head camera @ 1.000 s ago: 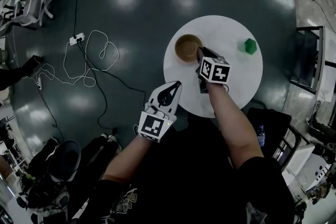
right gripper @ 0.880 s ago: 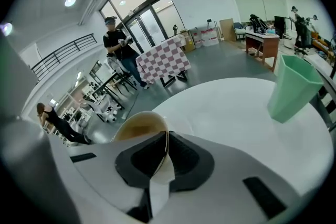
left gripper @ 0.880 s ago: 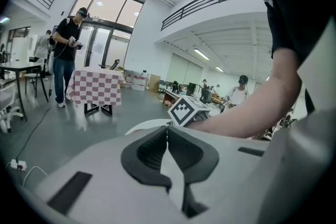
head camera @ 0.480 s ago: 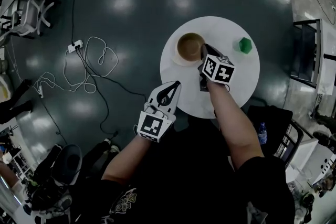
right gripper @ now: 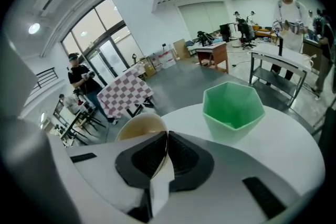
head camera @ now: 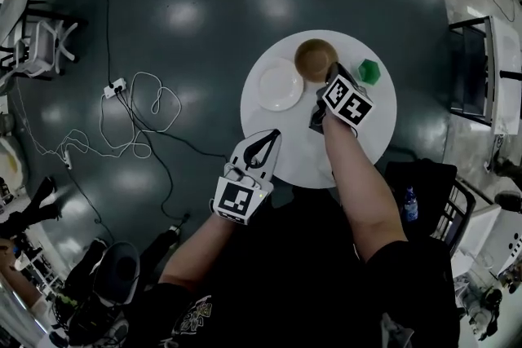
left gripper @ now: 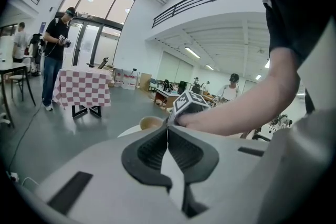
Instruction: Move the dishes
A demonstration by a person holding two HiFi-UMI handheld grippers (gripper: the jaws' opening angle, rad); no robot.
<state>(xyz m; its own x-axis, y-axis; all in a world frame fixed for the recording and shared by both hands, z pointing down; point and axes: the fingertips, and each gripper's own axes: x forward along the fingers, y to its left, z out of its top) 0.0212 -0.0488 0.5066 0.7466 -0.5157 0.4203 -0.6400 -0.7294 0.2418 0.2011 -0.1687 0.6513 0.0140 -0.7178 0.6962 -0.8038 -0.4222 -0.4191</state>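
Bowl: a brown bowl (head camera: 316, 59) in the upper middle of the head view, near the far edge of the bench (head camera: 375, 118). In the right gripper view it shows at lower left (right gripper: 137, 128), its rim running between the jaws.
Right gripper: the right gripper (head camera: 329, 79) reaches in from below the bowl, with its jaws clamped together on the near rim (right gripper: 166, 139). I cannot tell whether the bowl rests on the bench or is held just off it.
Plate: a white plate (head camera: 280, 84) lies just left of and below the bowl, flat on the bench, with nothing on it.
Cup: a green faceted cup (head camera: 369, 71) stands upright to the right of the bowl, apart from it and open at the top (right gripper: 233, 107).
Left gripper: the left gripper (head camera: 273, 133) hovers at the lower left edge of the bench, well apart from the dishes. Its jaws are pressed together with nothing between them (left gripper: 167, 131).
Bench: round and white, on a dark glossy floor (head camera: 204, 37).
Floor clutter: a white cable (head camera: 147, 106) loops at the left of the head view.
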